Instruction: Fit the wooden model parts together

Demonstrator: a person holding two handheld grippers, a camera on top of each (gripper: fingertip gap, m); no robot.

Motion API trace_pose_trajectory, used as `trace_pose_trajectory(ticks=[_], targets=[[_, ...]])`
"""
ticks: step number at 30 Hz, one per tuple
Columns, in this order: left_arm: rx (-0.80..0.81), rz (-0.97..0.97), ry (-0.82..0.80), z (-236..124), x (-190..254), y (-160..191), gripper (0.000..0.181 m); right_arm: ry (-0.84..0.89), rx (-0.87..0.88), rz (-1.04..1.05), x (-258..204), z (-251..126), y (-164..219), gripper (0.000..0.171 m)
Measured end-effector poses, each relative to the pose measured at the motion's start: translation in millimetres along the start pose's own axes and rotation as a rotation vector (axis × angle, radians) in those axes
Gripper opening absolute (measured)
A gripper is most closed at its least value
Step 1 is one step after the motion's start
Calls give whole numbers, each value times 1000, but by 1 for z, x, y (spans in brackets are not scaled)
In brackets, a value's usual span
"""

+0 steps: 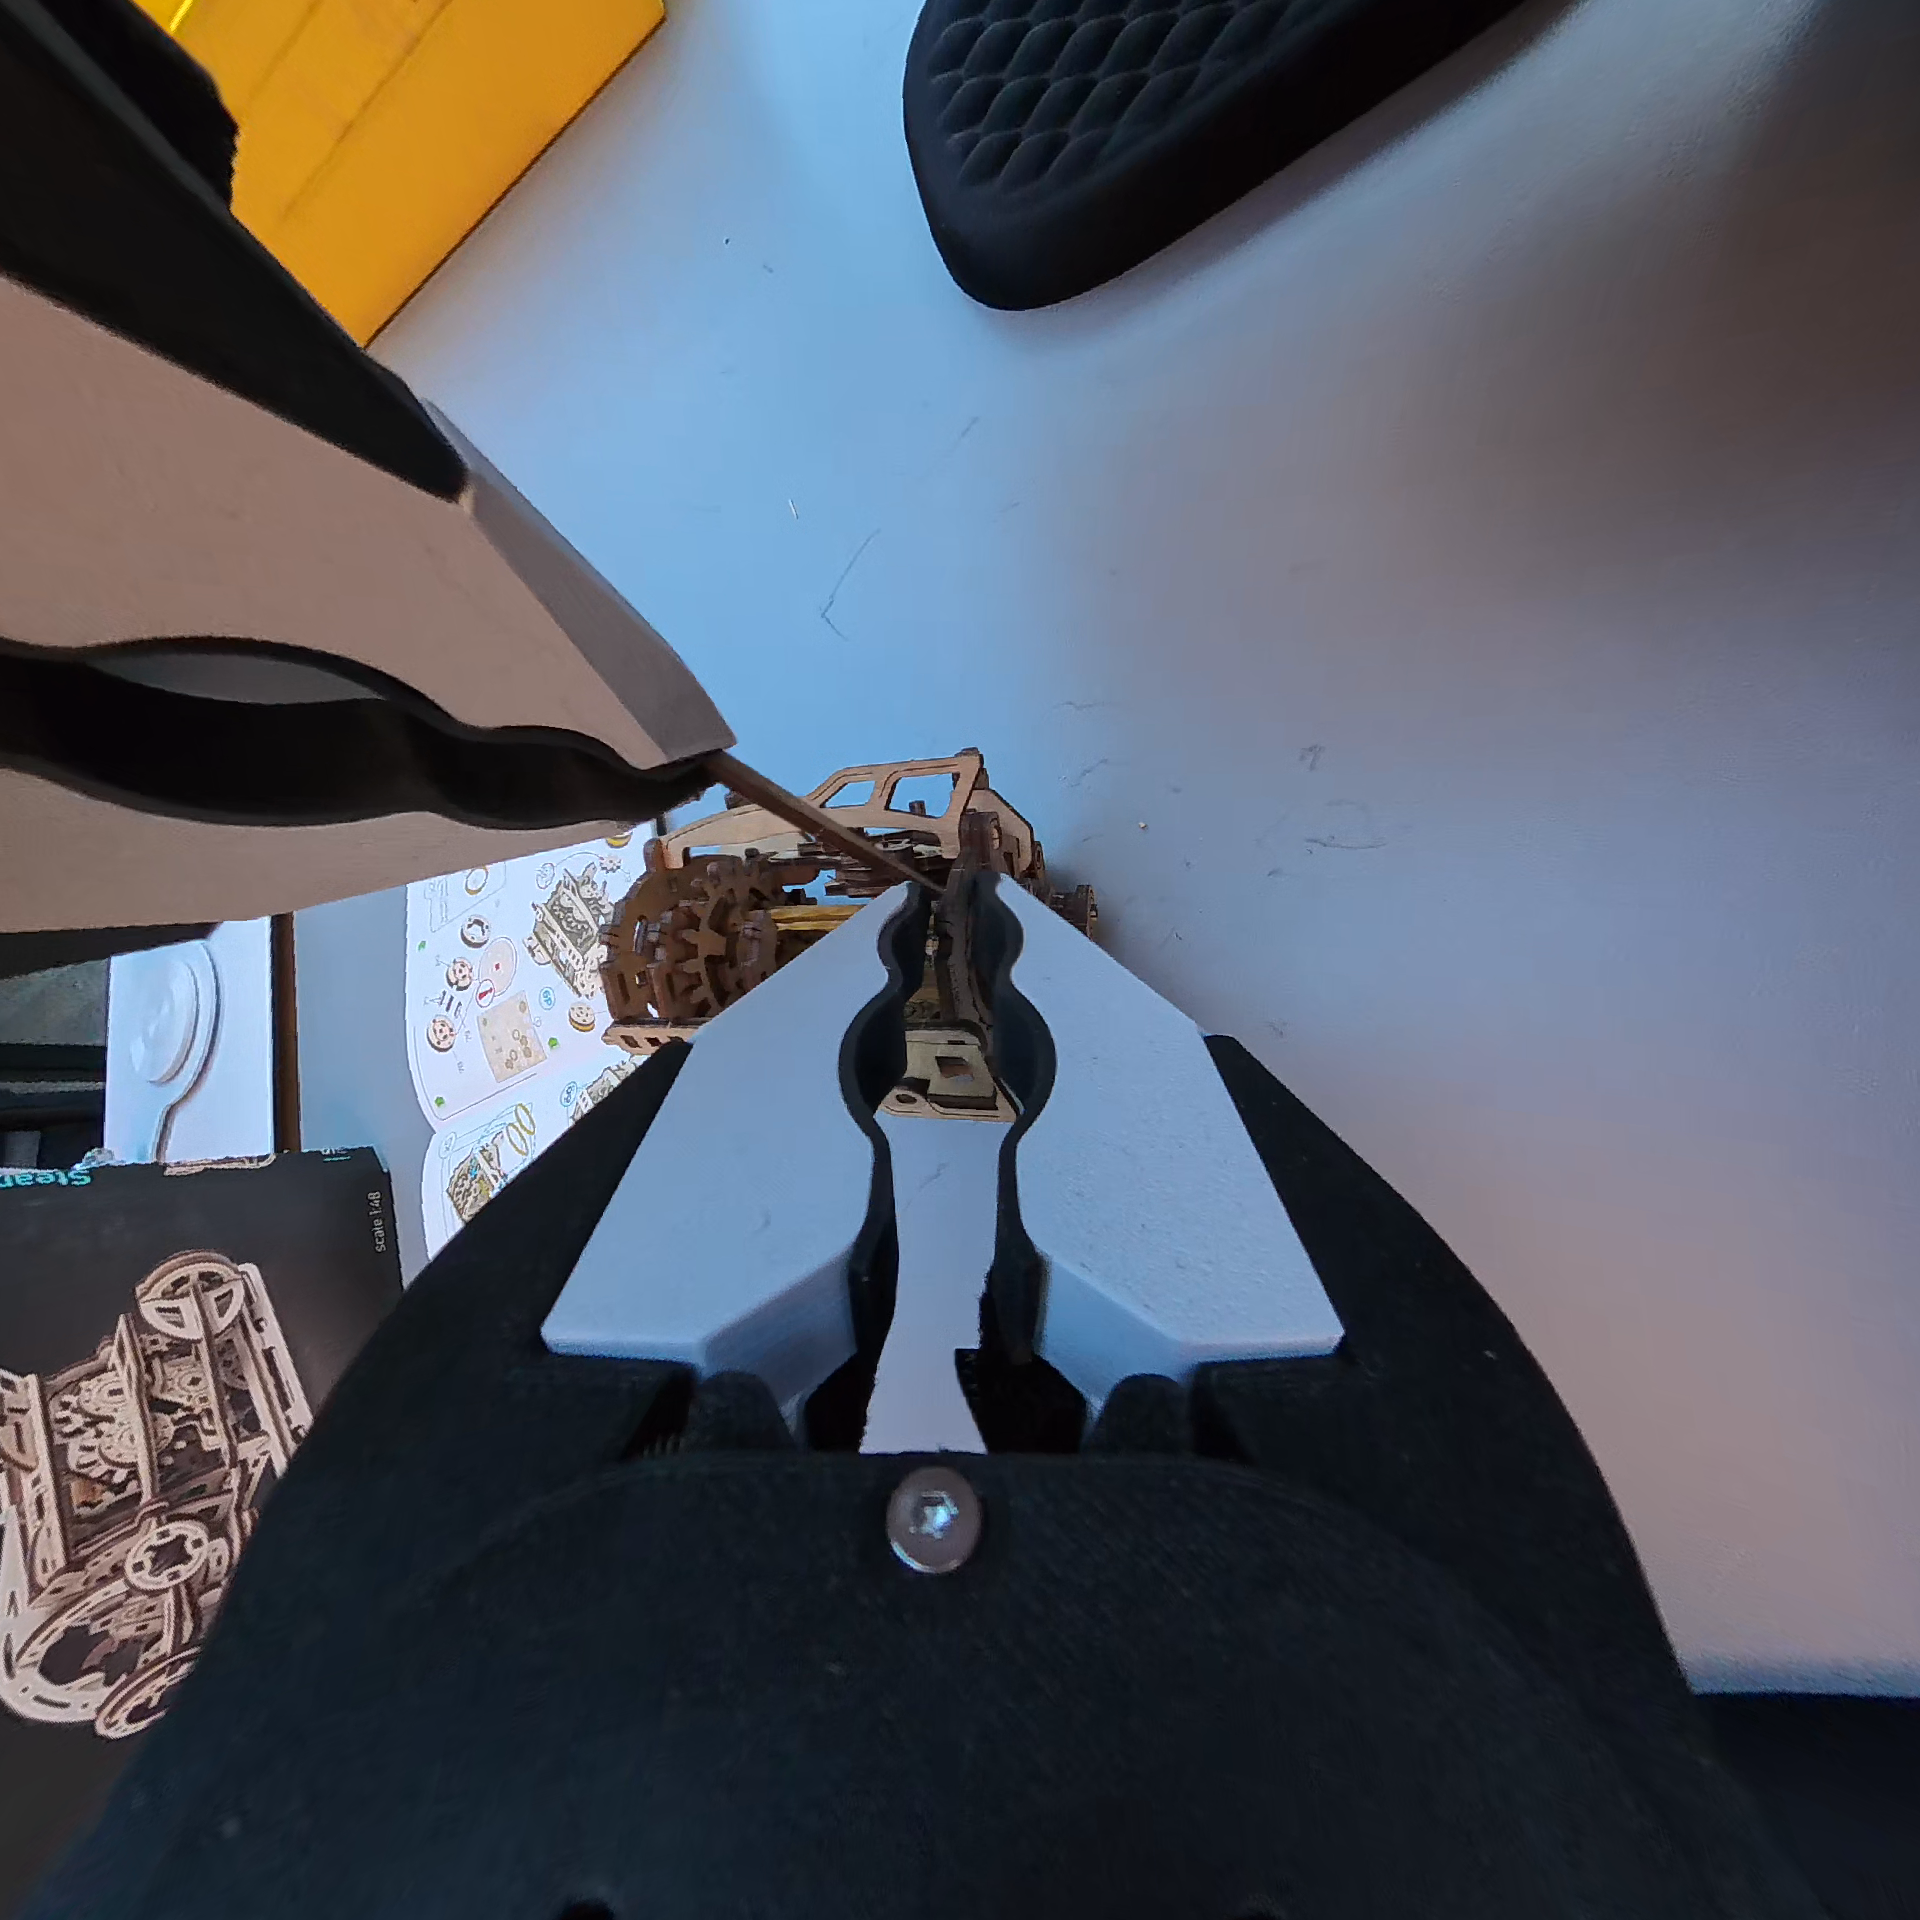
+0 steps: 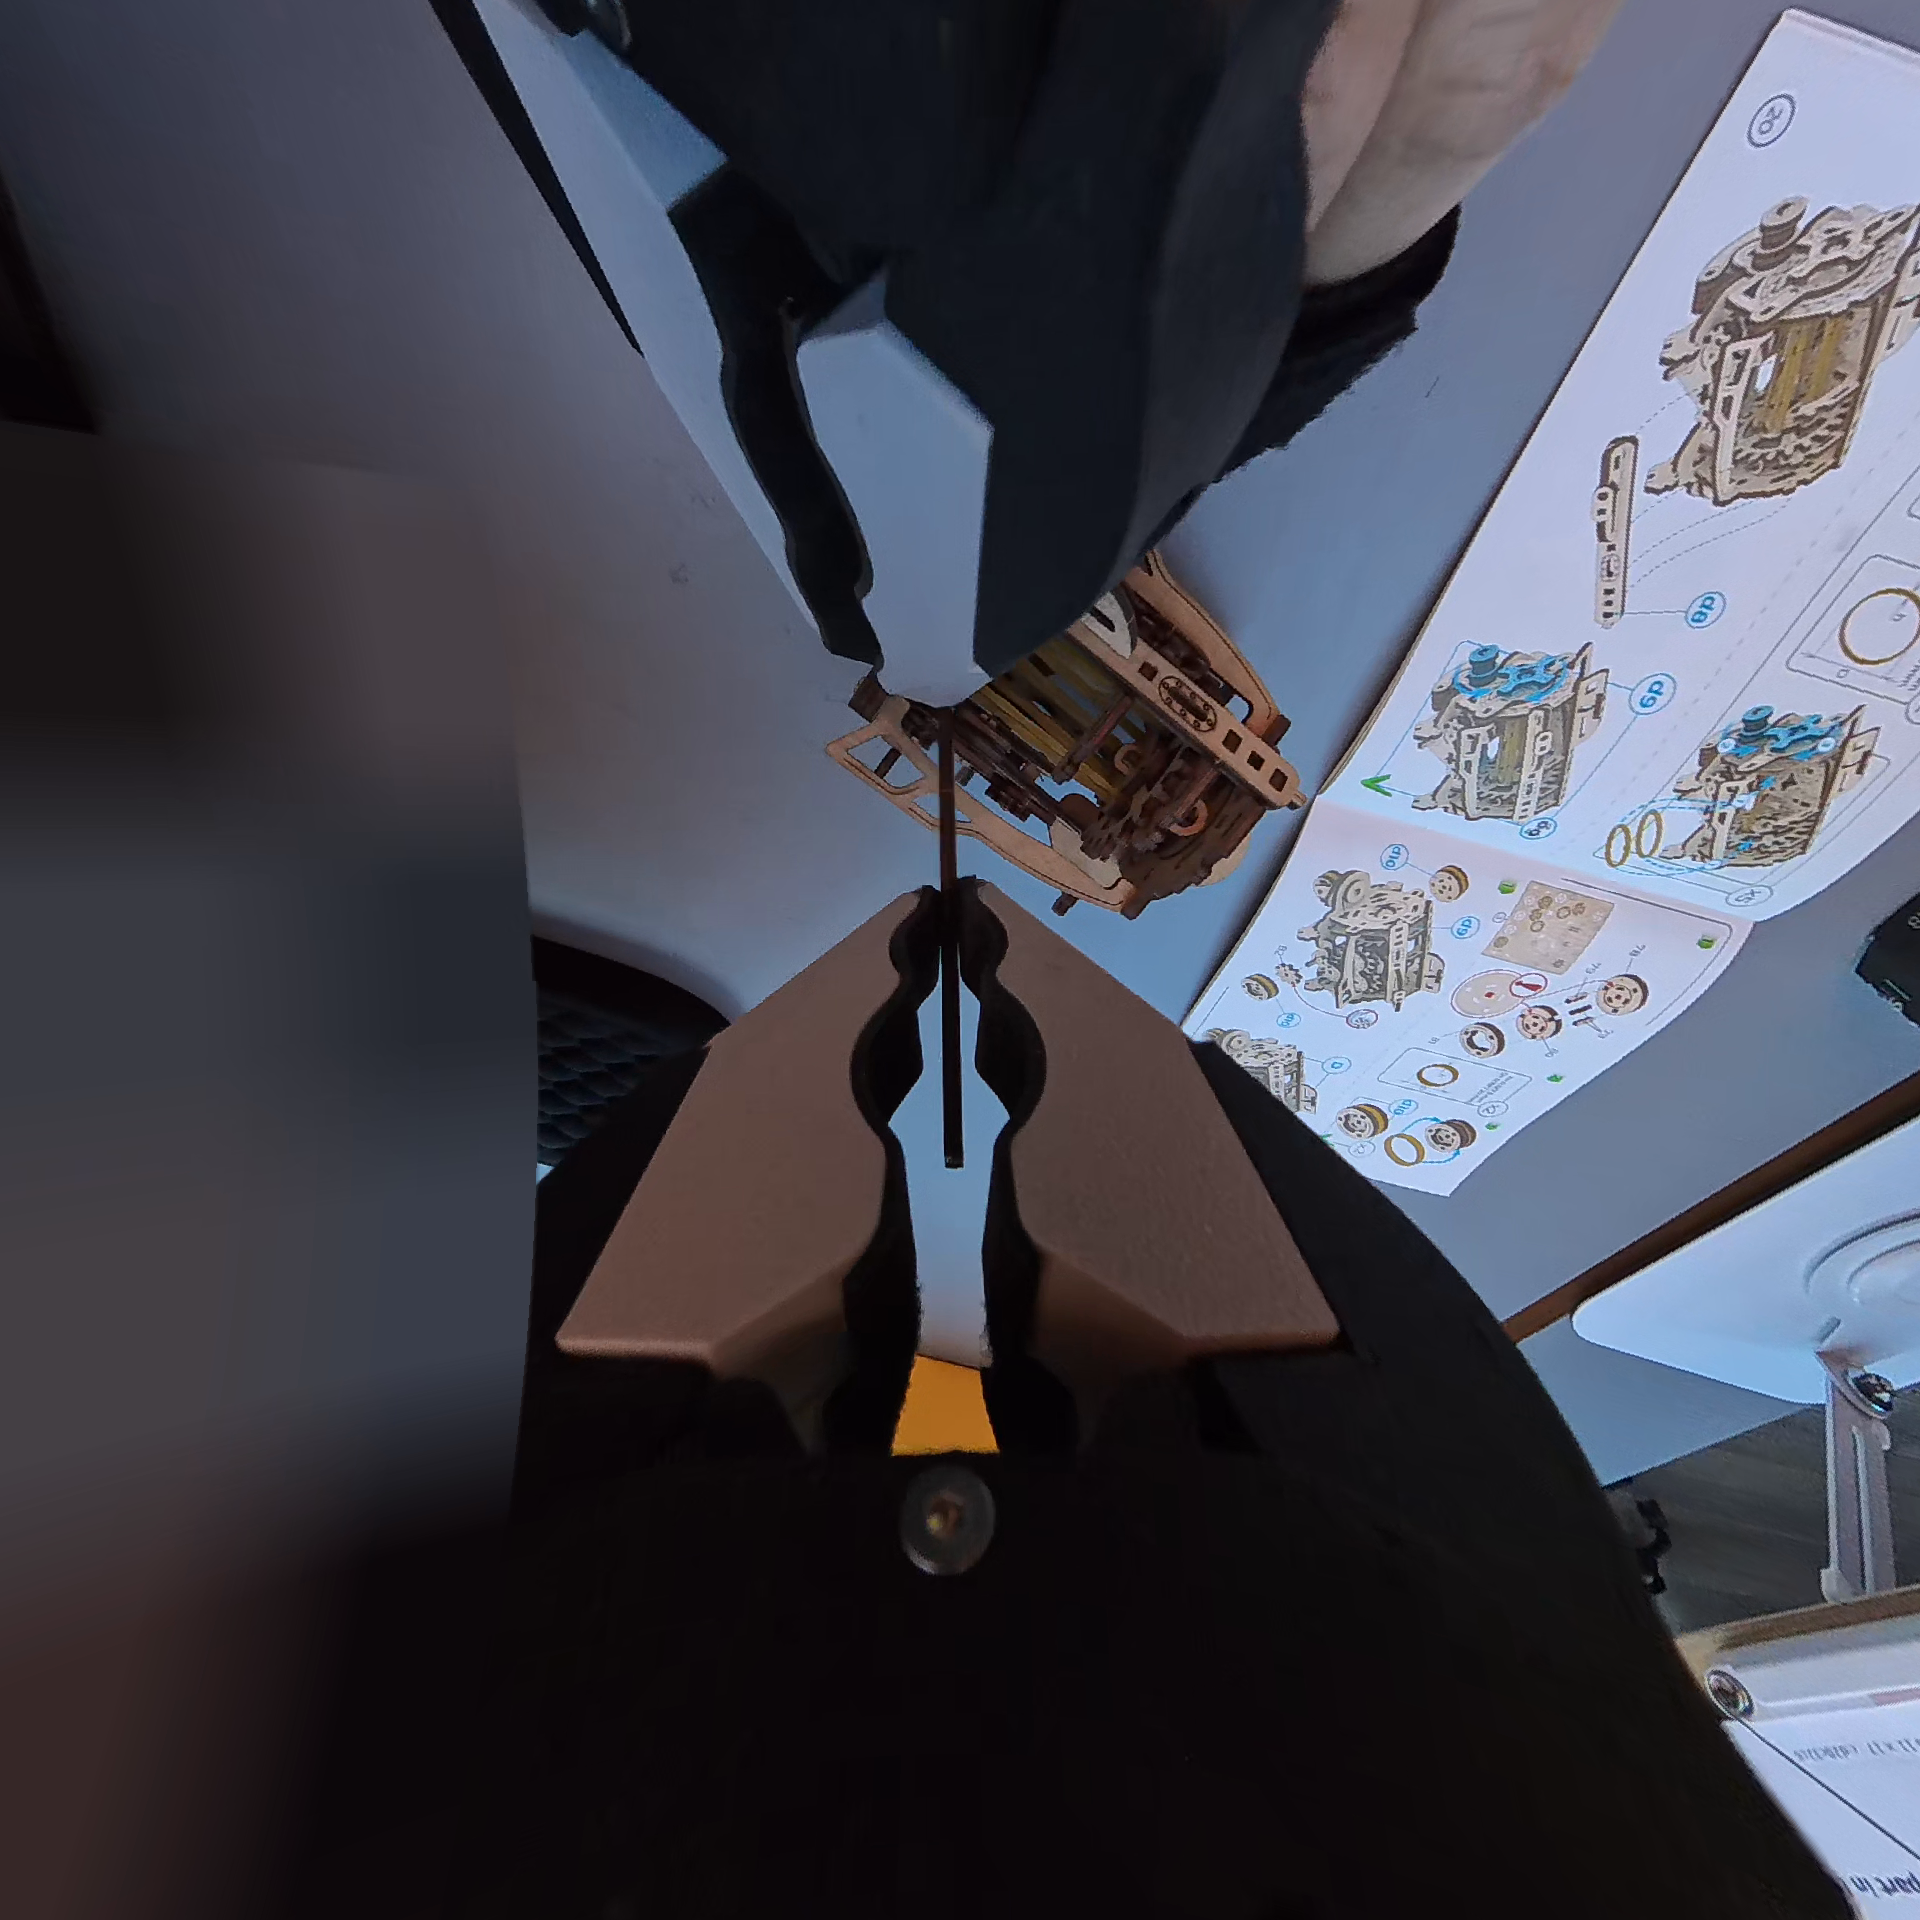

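The wooden model (image 1: 727, 925), a small gear-filled frame, sits low over the white table (image 1: 1351, 623). My left gripper (image 1: 954, 894) is shut on one edge of it. My right gripper (image 2: 948, 896) is shut on a thin dark wooden rod (image 2: 951, 1018) that points straight ahead. The rod's far end touches the model (image 2: 1091, 769) right at the left gripper's tips (image 2: 914, 686). In the left wrist view the right gripper (image 1: 696, 764) comes in from the left with the rod (image 1: 821, 821) slanting down to the model. The joint itself is hidden by the fingers.
An open instruction booklet (image 2: 1558, 831) lies right of the model. A black kit box (image 1: 177, 1403) sits at the near left. A yellow object (image 1: 395, 135) and a black honeycomb pad (image 1: 1122, 135) lie farther off. A white stand (image 2: 1818, 1299) is at the right. A hand (image 2: 1455, 104) holds the left gripper. My hands' fingertips stand some 5 cm from each other.
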State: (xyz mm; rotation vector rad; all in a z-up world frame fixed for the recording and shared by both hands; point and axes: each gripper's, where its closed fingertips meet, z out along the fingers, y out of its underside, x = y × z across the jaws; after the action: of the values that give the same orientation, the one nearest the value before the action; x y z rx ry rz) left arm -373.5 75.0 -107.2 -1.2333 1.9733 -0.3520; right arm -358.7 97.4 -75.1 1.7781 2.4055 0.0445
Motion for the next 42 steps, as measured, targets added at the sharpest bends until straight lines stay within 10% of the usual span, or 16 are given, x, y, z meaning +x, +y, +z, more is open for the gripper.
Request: trace_pose_trajectory(ticks=[42], targets=[[24,-72,-46,-4,-4,4,5,-17,119,43,3,2,1,1]])
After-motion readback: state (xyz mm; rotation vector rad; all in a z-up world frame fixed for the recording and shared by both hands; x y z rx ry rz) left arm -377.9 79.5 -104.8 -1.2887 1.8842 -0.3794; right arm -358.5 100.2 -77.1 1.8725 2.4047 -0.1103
